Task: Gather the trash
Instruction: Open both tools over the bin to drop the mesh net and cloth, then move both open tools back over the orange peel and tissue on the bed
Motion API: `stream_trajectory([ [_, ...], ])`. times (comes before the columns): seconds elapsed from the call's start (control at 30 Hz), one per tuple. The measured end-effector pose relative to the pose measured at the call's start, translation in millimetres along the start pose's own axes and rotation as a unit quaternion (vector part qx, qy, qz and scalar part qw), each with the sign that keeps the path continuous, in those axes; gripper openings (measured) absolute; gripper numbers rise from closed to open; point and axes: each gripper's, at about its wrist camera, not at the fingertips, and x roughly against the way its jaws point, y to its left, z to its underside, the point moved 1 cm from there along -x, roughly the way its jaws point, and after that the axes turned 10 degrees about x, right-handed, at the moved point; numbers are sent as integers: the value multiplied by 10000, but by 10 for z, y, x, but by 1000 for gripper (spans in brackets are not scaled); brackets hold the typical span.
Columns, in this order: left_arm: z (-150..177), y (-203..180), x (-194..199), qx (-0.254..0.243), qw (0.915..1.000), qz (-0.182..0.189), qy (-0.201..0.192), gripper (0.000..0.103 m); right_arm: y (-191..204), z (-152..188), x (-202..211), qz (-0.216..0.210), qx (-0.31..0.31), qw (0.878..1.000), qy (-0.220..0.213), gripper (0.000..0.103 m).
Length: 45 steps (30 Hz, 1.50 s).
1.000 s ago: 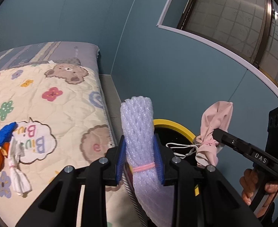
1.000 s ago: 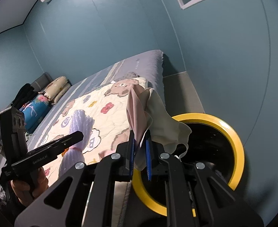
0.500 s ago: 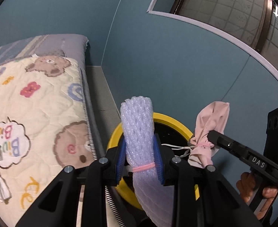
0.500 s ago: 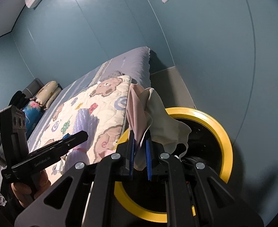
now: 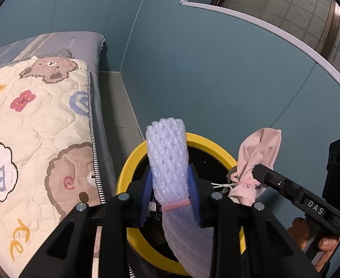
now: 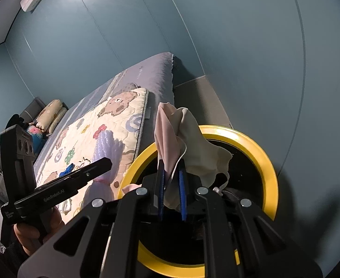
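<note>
My left gripper (image 5: 170,194) is shut on a white foam net sleeve (image 5: 167,153) tied with a pink band, held above the yellow-rimmed bin (image 5: 133,162). My right gripper (image 6: 171,190) is shut on a pink face mask (image 6: 186,143) with white ear loops, held over the same bin (image 6: 262,153). The right gripper and mask (image 5: 258,162) show at the right of the left wrist view. The left gripper and the foam sleeve (image 6: 107,146) show at the left of the right wrist view.
A bed with a cream cartoon quilt (image 5: 35,125) lies left of the bin, with small trash pieces on it (image 6: 67,170). A teal wall (image 5: 204,81) stands right behind the bin. Grey floor (image 5: 116,106) runs between bed and wall.
Both grippers have moved right and forward with their loads, from beside the bed's edge to over the bin. The bin now fills more of both views.
</note>
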Motion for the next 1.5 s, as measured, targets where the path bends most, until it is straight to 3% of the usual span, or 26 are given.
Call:
stream_trajectory([
  [0.13, -15, -25, 8, 27, 10000, 28, -6, 36, 16, 6, 15, 100, -29, 9999, 18, 12],
  [0.3, -16, -33, 68, 31, 9999, -54, -152, 62, -47, 40, 91, 277, -208, 9994, -54, 39],
  [0.53, 14, 151, 283, 355, 9986, -132, -357, 81, -5, 104, 235, 279, -218, 9992, -175, 47],
  [0.6, 34, 198, 378, 398, 9983, -160, -401, 83, 43, 116, 258, 222, -179, 9994, -193, 53],
  [0.9, 45, 554, 857, 541, 9938, -521, -817, 87, 453, 69, 418, -24, 176, 9992, -344, 63],
  [1.23, 50, 1134, 1415, 884, 9839, -985, -1203, 89, 1008, 21, 406, -435, 591, 9969, -270, 68],
  [1.5, 108, 1742, 1801, 1051, 9712, -1629, -1385, 89, 1594, -1, 302, -841, 1060, 9907, -135, 68],
])
